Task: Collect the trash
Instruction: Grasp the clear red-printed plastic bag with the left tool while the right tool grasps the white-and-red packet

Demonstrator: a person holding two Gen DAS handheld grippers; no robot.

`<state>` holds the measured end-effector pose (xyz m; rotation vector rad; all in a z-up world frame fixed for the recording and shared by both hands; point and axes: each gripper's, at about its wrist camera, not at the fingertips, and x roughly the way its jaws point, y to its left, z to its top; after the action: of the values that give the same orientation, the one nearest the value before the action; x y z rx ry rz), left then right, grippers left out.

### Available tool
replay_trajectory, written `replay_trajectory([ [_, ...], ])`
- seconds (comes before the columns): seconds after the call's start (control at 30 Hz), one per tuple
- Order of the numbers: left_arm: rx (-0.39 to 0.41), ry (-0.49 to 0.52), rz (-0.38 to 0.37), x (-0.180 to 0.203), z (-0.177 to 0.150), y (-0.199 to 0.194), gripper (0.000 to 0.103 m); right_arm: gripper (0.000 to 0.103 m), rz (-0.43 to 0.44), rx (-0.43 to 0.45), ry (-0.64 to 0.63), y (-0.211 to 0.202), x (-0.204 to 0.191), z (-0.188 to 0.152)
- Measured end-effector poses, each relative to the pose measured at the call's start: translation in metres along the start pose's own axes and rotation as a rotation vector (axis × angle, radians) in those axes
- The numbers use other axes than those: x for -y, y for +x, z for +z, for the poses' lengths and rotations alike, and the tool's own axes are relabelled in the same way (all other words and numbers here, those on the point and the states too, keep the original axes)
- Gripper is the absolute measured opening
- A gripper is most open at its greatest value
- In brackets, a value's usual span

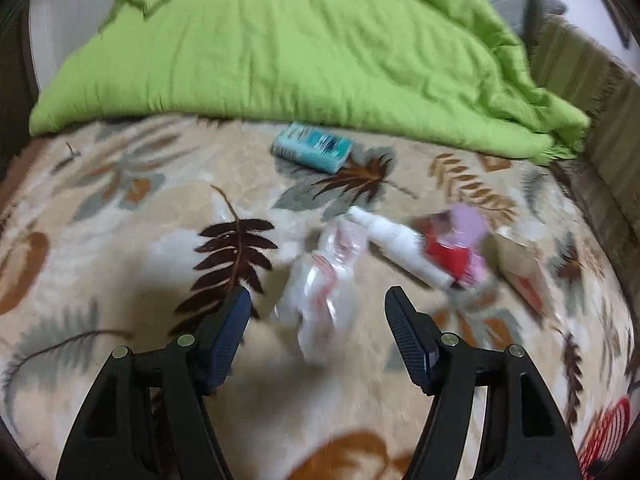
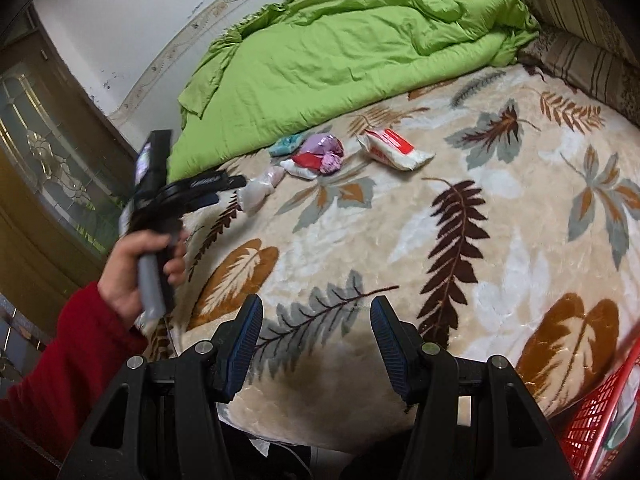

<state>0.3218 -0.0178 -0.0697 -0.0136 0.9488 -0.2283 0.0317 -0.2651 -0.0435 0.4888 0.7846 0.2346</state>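
Note:
Several pieces of trash lie on a leaf-patterned blanket [image 1: 120,240]. In the left wrist view, a crumpled clear plastic bottle [image 1: 320,284] lies just ahead of my left gripper [image 1: 318,304]. The gripper is open and its pads are clear of the bottle. Right of the bottle are a white bottle [image 1: 400,246], a red and pink wrapper [image 1: 456,244] and a paper packet [image 1: 524,272]. A teal packet [image 1: 312,148] lies farther back. My right gripper [image 2: 316,320] hangs open and empty over the blanket's near part, far from the pile [image 2: 324,152]. It sees the left gripper [image 2: 230,190] beside the clear bottle [image 2: 260,188].
A rumpled green duvet [image 1: 300,40] covers the bed's far side behind the trash. A red plastic basket [image 2: 600,412] sits at the near right edge of the bed. A hand in a red sleeve [image 2: 80,352] holds the left gripper. A wooden door [image 2: 40,160] stands to the left.

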Motion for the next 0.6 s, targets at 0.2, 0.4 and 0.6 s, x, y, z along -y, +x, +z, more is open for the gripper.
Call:
replay_trajectory([
  [0.2,-0.033,-0.067,-0.013,-0.011,0.000,0.034,0.032,0.060,-0.004,-0.007,0.008,0.011,0.012,0.020],
  [0.4,0.016,-0.079,-0.070,-0.005,-0.032,-0.005,0.029,0.060,-0.070,0.034,-0.092,0.032,0.020,0.083],
  [0.6,0.080,-0.055,-0.077,0.005,-0.069,-0.044,0.029,0.067,-0.131,-0.018,-0.211,0.104,0.041,0.143],
])
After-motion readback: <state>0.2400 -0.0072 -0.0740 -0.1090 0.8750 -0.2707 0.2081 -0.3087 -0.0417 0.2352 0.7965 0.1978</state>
